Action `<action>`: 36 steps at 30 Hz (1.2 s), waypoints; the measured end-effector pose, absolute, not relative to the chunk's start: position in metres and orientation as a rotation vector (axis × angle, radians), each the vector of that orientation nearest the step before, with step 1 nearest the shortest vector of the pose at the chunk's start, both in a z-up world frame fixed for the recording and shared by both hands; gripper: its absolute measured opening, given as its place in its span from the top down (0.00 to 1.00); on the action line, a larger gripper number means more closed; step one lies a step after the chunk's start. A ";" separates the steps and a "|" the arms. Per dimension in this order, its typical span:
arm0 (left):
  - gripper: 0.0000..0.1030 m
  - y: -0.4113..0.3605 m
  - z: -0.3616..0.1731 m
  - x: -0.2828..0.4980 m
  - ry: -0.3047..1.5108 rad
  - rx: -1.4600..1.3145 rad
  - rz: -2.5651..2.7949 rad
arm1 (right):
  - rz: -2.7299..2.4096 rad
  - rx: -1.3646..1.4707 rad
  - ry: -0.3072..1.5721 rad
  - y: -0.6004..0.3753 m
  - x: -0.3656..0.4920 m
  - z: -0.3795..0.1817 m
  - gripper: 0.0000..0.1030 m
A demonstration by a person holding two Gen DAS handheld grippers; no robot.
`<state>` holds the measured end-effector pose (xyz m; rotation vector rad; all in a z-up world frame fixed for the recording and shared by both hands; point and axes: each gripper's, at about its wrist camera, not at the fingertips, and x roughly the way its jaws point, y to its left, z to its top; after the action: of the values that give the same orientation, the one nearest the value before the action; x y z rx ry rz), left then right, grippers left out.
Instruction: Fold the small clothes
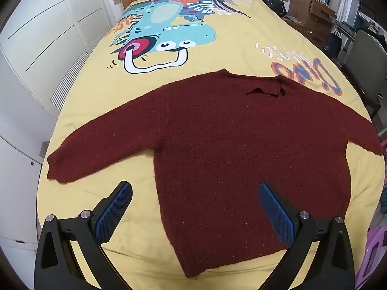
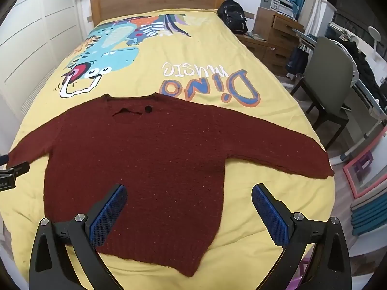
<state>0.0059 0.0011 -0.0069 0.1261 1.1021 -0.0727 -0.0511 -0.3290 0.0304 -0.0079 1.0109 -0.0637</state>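
Observation:
A dark red knitted sweater [image 1: 229, 145] lies flat on the yellow bedspread [image 1: 217, 48], sleeves spread to both sides, neck toward the headboard, hem toward me. It also shows in the right wrist view [image 2: 145, 164]. My left gripper [image 1: 196, 193] is open and empty, held above the sweater's lower left side. My right gripper [image 2: 188, 193] is open and empty above the sweater's lower right side. Part of the left gripper [image 2: 12, 171] shows at the left edge of the right wrist view, near the left sleeve's cuff.
The bed [image 2: 157, 2] has a wooden headboard and a dinosaur print [image 2: 108, 55]. White wardrobe doors [image 1: 36, 48] stand on the left. A black backpack [image 2: 233, 19], wooden drawers [image 2: 275, 38] and a grey chair [image 2: 331, 79] stand on the right of the bed.

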 end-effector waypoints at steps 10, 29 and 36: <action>0.01 -0.001 -0.009 0.008 1.108 0.132 -0.074 | -0.075 -0.007 1.021 -0.331 -0.050 0.029 0.00; 0.01 -0.004 -0.011 0.007 1.094 0.160 -0.062 | -0.080 -0.027 1.028 -0.333 -0.054 0.029 0.00; 0.01 -0.004 -0.012 0.006 1.093 0.159 -0.066 | -0.081 -0.030 1.029 -0.332 -0.052 0.031 0.00</action>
<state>0.0059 -0.0041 -0.0121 0.1586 1.0934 -0.0664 -0.0519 -0.3316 0.0307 -0.0301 1.0291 -0.0809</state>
